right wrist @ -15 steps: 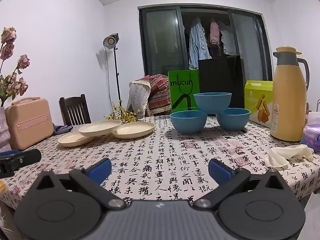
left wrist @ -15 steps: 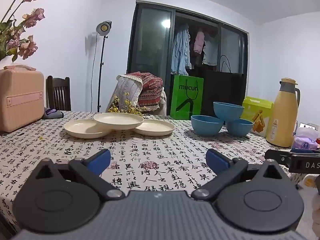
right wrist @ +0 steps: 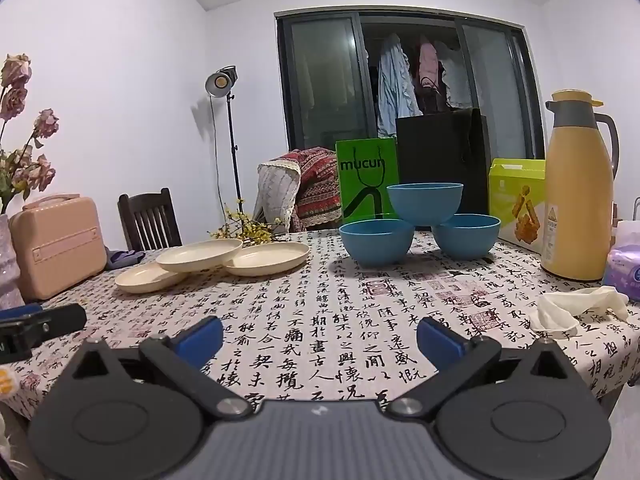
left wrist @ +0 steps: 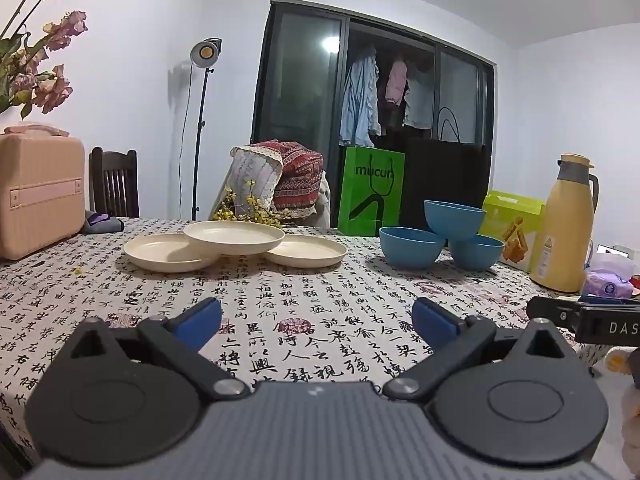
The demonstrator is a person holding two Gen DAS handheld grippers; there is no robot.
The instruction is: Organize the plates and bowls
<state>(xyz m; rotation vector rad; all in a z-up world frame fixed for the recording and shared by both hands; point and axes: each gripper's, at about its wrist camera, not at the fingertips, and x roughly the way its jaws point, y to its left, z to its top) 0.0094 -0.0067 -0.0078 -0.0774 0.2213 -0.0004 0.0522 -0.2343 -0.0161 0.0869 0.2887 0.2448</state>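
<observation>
Left gripper (left wrist: 316, 316): jaws spread wide, nothing between them but bare tablecloth (left wrist: 280, 300). Plates (left wrist: 234, 236) at 11 o'clock from the jaws, well apart, far across the table: three cream ones, the middle plate propped on the rims of the other two. Bowls (left wrist: 412, 246) at 1 o'clock, also well apart: three blue ones, the top bowl (left wrist: 454, 218) resting on the rims of the lower pair. Right gripper's tip seen at 3 o'clock, at the view's edge, over the table's near side.

Right gripper (right wrist: 320, 338): jaws likewise spread wide, empty, only cloth between the blue pads (right wrist: 200, 340). From this view, bowls (right wrist: 376, 242) at 12 to 1 o'clock beyond the jaws, well apart; top bowl (right wrist: 424, 202) sat across the two below. Plates (right wrist: 266, 258) at 10 to 11 o'clock, further left, overlapped in a row. Left gripper's tip seen at 9 o'clock.

Flask (right wrist: 578, 192) stood at 2 o'clock by the table's right edge, a white rag (right wrist: 572, 308) lay near it at 3 o'clock. Pink case (right wrist: 56, 246) sat at 9 to 10 o'clock on the left edge. Green bag (right wrist: 366, 178) stood behind the bowls.
</observation>
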